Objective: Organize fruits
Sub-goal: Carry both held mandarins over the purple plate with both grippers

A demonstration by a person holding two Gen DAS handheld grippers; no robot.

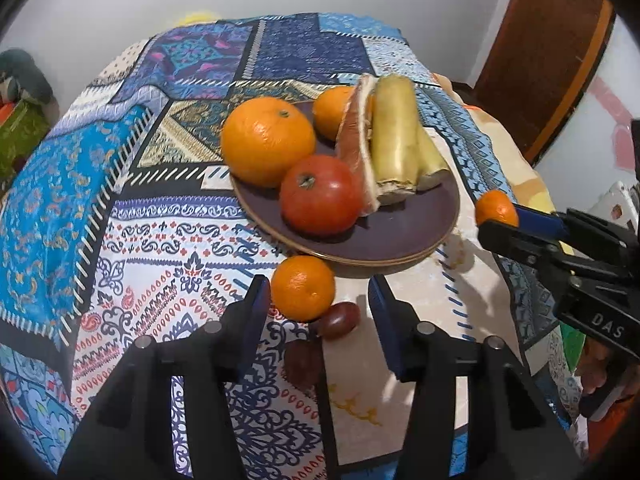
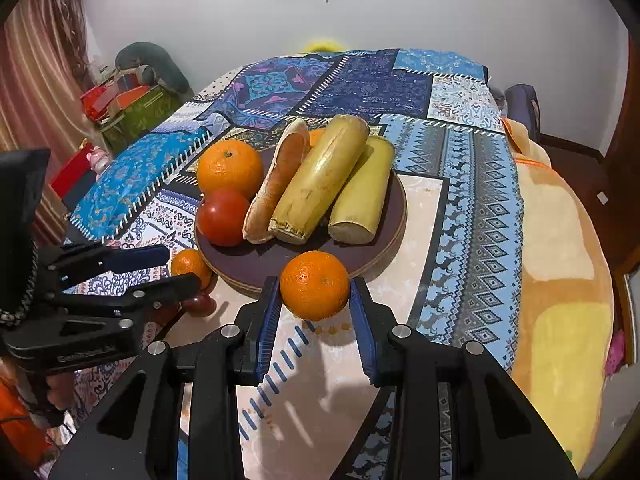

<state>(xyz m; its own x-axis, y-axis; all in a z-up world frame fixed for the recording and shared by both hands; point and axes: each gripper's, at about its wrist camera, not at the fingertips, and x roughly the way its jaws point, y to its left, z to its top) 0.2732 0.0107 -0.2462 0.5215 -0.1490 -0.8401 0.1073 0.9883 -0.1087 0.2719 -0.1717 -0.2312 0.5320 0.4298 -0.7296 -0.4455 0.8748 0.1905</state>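
Note:
A dark purple plate (image 1: 400, 236) (image 2: 280, 260) holds a large orange (image 1: 267, 141) (image 2: 230, 168), a red tomato (image 1: 320, 195) (image 2: 222, 217), a pink grapefruit wedge (image 1: 356, 136) (image 2: 276, 184) and two yellow cane pieces (image 1: 394, 128) (image 2: 320, 180). My right gripper (image 2: 316, 300) (image 1: 500, 220) is shut on a small tangerine (image 2: 315, 285) (image 1: 496, 208), held just in front of the plate rim. My left gripper (image 1: 318, 304) (image 2: 176, 268) is open around another tangerine (image 1: 303, 288) (image 2: 190, 266) lying on the cloth, with dark red grapes (image 1: 338, 320) (image 2: 200, 304) beside it.
A patchwork tablecloth (image 1: 160, 220) (image 2: 460, 184) covers the table. An orange blanket (image 2: 560, 240) hangs off the right side. Boxes and clutter (image 2: 124, 108) stand at the far left by the wall. A second orange (image 1: 332, 112) sits at the back of the plate.

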